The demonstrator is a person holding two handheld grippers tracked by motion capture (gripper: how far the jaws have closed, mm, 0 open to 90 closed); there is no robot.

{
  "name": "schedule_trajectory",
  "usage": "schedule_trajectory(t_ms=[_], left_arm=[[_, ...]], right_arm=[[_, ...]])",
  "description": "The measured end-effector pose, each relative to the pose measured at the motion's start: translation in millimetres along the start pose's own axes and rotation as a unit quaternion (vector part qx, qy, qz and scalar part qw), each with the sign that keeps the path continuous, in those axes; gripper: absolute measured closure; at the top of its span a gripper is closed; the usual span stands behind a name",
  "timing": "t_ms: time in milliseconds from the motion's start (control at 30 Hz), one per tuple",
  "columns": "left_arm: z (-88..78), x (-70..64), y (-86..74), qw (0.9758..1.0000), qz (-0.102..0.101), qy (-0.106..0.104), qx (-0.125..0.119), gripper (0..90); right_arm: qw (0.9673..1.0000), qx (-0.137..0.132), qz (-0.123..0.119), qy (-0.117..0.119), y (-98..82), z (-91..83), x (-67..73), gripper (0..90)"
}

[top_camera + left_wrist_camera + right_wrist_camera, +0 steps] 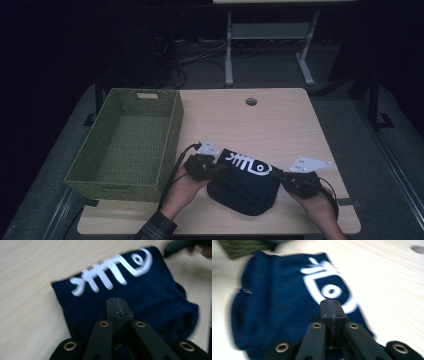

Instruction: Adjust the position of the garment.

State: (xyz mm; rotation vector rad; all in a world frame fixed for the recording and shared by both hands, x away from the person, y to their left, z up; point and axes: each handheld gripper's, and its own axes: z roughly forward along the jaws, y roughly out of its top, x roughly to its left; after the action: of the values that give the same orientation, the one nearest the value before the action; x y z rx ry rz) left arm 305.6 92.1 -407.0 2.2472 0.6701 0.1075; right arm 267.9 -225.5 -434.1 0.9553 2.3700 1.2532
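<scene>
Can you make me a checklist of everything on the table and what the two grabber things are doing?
Surface: light wooden table with a round hole near its far edge.
Job's things: folded dark blue cloth with a white fish-bone print, lying at the near edge; green woven basket to its left, nothing inside.
Clutter: nothing seen.
Grippers: left gripper and right gripper, each with jaws shut on an edge of the cloth.
Cables: a black cable trails from the left gripper.
Surroundings: dark room, a white table frame and floor cables beyond.
</scene>
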Motion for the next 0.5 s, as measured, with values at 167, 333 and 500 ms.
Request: schedule_trajectory(t_ms=[167, 333, 500], left_arm=[[2.3, -5.0, -10.8, 0.9995, 0.007, 0.012, 0.029, 90.0], [20.5, 0.5, -22.1, 0.9981, -0.003, 0.011, 0.061, 90.0], [25.8, 2.7, -21.2, 0.9963, 0.012, 0.034, 0.078, 90.0]], right_arm=[[0.9995, 0.026, 0.015, -0.015, -6.6, 12.8, -15.2, 90.0], [0.9976, 0.064, 0.018, -0.017, -17.5, 30.5, -19.6, 90.0], [0.9974, 0.067, 0.024, -0.013, -20.5, 30.9, -19.0, 90.0]])
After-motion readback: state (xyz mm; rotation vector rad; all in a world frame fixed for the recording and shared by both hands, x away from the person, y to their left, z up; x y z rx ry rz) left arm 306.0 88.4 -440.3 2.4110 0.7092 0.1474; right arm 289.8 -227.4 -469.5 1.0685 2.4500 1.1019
